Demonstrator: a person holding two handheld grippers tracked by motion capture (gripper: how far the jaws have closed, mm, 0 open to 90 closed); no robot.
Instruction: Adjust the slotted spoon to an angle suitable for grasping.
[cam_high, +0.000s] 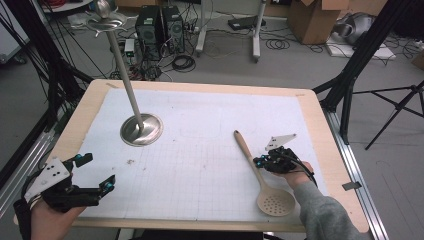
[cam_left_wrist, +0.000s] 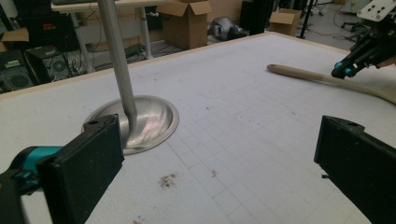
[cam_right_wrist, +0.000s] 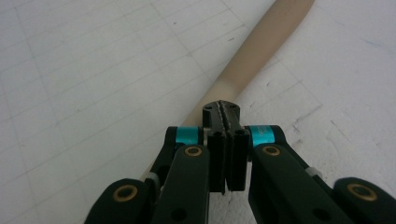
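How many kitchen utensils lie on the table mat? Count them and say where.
1: the beige slotted spoon at the mat's right side, under the right gripper.

Looking down and forward from high over the table (cam_high: 200, 150). Low and close along each gripper's jaws. Sharing the spoon (cam_left_wrist: 322, 78).

A steel stand (cam_high: 141, 129) with a tall slanted pole rests far left on the white gridded mat (cam_high: 200, 120); computer towers (cam_high: 160, 29), cables and cardboard boxes (cam_high: 320, 17) occupy the floor beyond the table (cam_high: 80, 115).

Beige slotted spoon (cam_high: 260, 172) flat on table
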